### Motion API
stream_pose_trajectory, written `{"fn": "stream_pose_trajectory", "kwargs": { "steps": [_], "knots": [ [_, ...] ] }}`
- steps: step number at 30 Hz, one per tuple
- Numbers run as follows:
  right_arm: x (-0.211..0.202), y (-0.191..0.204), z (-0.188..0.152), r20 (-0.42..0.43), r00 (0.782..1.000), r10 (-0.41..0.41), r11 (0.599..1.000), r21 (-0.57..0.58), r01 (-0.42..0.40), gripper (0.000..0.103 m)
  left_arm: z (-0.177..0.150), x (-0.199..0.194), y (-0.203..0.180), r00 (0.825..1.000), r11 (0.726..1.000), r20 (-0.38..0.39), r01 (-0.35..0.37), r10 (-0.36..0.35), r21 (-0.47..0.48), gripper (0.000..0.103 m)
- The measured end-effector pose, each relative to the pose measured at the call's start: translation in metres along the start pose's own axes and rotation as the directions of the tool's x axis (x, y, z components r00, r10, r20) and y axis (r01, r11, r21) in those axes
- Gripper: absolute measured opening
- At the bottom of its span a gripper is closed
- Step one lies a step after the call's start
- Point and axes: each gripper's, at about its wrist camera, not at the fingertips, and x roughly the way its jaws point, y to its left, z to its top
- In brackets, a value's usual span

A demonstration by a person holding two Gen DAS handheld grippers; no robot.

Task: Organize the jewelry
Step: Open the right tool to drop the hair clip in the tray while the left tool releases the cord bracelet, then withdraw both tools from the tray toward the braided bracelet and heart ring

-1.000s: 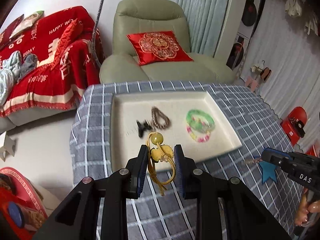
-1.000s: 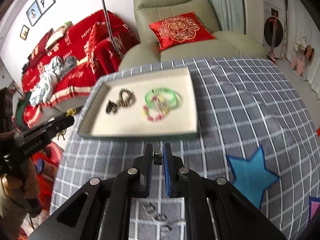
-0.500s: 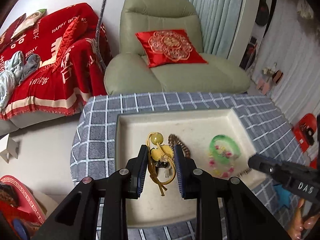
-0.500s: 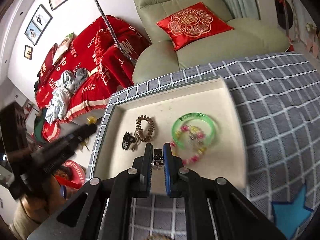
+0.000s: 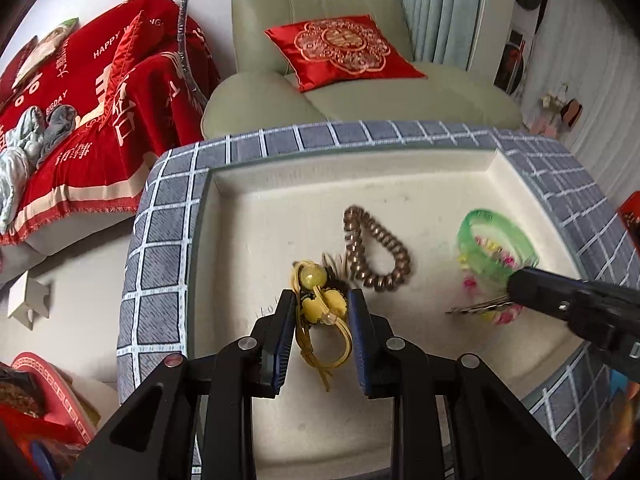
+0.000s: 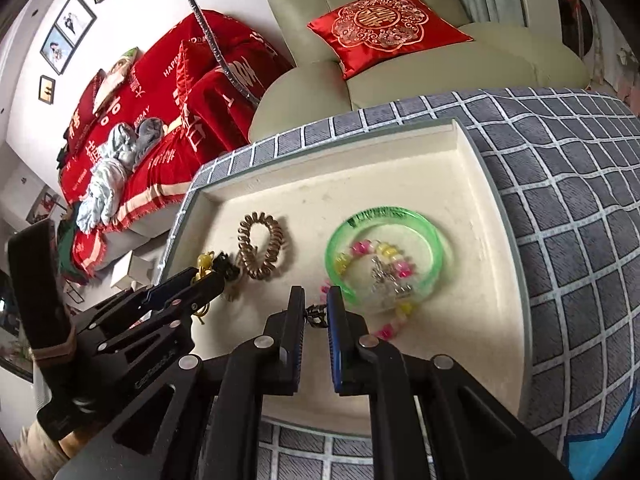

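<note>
Two grippers over cream tray [image 5: 248,248] | left gripper [image 5: 322,308] clamped on yellow hair tie [image 5: 320,304], near tray's left edge | right gripper [image 6: 316,314] pinching small dark clip [image 6: 316,315], near front edge | both best lowered, then released onto bare felt.

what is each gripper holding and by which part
Left gripper pinches the yellow hair tie at its flower charm. Right gripper holds a small dark metal piece; which part cannot be told.
</note>
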Motion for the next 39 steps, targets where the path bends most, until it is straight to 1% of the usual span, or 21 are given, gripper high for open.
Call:
{"fn": "stream_pose_trajectory", "kwargs": {
  "steps": [5, 7, 10, 13, 14, 15, 16, 17, 18, 22, 23, 24, 25, 26, 29, 32, 33, 35, 37, 38, 39],
  "knots": [
    [-0.002, 0.0, -0.011, -0.031, 0.998, -0.056, 0.996, -0.069, 0.054, 0.013, -0.005, 0.002, -0.007, 1.0, 0.999, -0.003, -0.02, 0.02, 0.033, 0.043],
    [0.0, -0.002, -0.014, -0.047, 0.996, -0.073, 0.995, -0.074, 0.069, 0.013, -0.006, 0.002, -0.01, 1.0, 0.999, -0.008, -0.025, 0.025, 0.042, 0.043],
    [0.002, -0.008, -0.016, -0.076, 0.995, -0.072, 0.996, -0.056, 0.067, 0.013, -0.007, 0.002, -0.014, 0.999, 0.998, -0.007, -0.041, 0.042, 0.054, 0.043],
    [-0.006, -0.01, -0.016, -0.063, 0.996, -0.065, 0.997, -0.046, 0.062, 0.014, -0.009, 0.001, -0.015, 0.999, 0.997, -0.008, -0.052, 0.052, 0.06, 0.043],
    [-0.008, -0.01, -0.017, -0.059, 0.996, -0.062, 0.997, -0.046, 0.059, 0.016, -0.01, 0.001, -0.015, 0.999, 0.997, -0.008, -0.052, 0.053, 0.057, 0.043],
    [-0.013, -0.01, -0.017, -0.051, 0.997, -0.056, 0.998, -0.044, 0.054, 0.029, -0.01, 0.001, -0.015, 0.999, 0.997, -0.011, -0.05, 0.051, 0.052, 0.043],
    [-0.017, -0.01, -0.018, -0.042, 0.998, -0.052, 0.998, -0.043, 0.05, 0.052, -0.01, 0.002, -0.014, 0.999, 0.998, -0.014, -0.047, 0.048, 0.047, 0.043],
    [-0.021, -0.01, -0.019, -0.032, 0.998, -0.05, 0.998, -0.041, 0.049, 0.063, -0.01, 0.002, -0.014, 0.999, 0.998, -0.017, -0.043, 0.044, 0.041, 0.043],
    [-0.027, -0.011, -0.021, -0.014, 0.999, -0.046, 0.998, -0.036, 0.045, 0.071, -0.01, 0.002, -0.013, 0.999, 0.998, -0.017, -0.042, 0.043, 0.038, 0.043],
    [-0.043, -0.013, -0.026, 0.011, 0.999, -0.031, 0.999, -0.015, 0.031, 0.071, -0.01, 0.003, -0.012, 0.999, 0.999, -0.027, -0.034, 0.035, 0.027, 0.045],
    [-0.047, -0.014, -0.028, 0.017, 0.999, -0.031, 0.999, -0.009, 0.032, 0.071, -0.01, 0.003, -0.011, 0.999, 0.999, -0.029, -0.034, 0.035, 0.023, 0.064],
    [-0.052, -0.015, -0.029, 0.023, 0.999, -0.03, 1.0, -0.003, 0.03, 0.071, -0.01, 0.003, -0.01, 0.999, 0.999, -0.024, -0.037, 0.037, 0.015, 0.09],
    [-0.055, -0.016, -0.03, 0.027, 0.999, -0.028, 1.0, 0.003, 0.027, 0.071, -0.01, 0.001, -0.009, 0.999, 0.999, -0.004, -0.041, 0.041, 0.007, 0.094],
    [-0.058, -0.016, -0.031, 0.03, 0.999, -0.026, 1.0, 0.007, 0.026, 0.071, -0.01, -0.001, -0.009, 0.999, 0.999, 0.011, -0.044, 0.044, 0.007, 0.094],
    [-0.066, -0.018, -0.035, 0.037, 0.999, -0.029, 0.999, 0.015, 0.028, 0.071, -0.009, -0.001, -0.01, 0.999, 0.999, -0.001, -0.044, 0.044, 0.014, 0.094],
    [-0.072, -0.02, -0.04, 0.034, 0.999, -0.035, 0.999, 0.023, 0.035, 0.073, -0.01, -0.007, -0.008, 0.999, 0.999, 0.014, -0.046, 0.046, 0.002, 0.094],
    [-0.074, -0.021, -0.042, 0.033, 0.999, -0.035, 0.999, 0.026, 0.035, 0.079, -0.011, -0.011, -0.007, 0.999, 0.999, 0.025, -0.047, 0.047, -0.002, 0.094],
    [-0.078, -0.023, -0.047, 0.034, 0.999, -0.034, 0.999, 0.033, 0.033, 0.081, -0.012, -0.019, -0.005, 0.998, 0.999, 0.044, -0.042, 0.043, -0.005, 0.094],
    [-0.082, -0.024, -0.052, 0.035, 0.999, -0.034, 0.999, 0.037, 0.032, 0.084, -0.015, -0.029, -0.003, 0.997, 0.999, 0.06, -0.038, 0.038, -0.009, 0.103],
    [-0.084, -0.024, -0.054, 0.035, 0.999, -0.034, 0.999, 0.038, 0.033, 0.087, -0.016, -0.032, -0.003, 0.997, 0.999, 0.068, -0.038, 0.039, -0.011, 0.103],
    [-0.087, -0.025, -0.057, 0.036, 0.999, -0.033, 0.999, 0.039, 0.032, 0.093, -0.018, -0.04, -0.002, 0.996, 0.999, 0.084, -0.036, 0.037, -0.011, 0.103]
  ]
}}
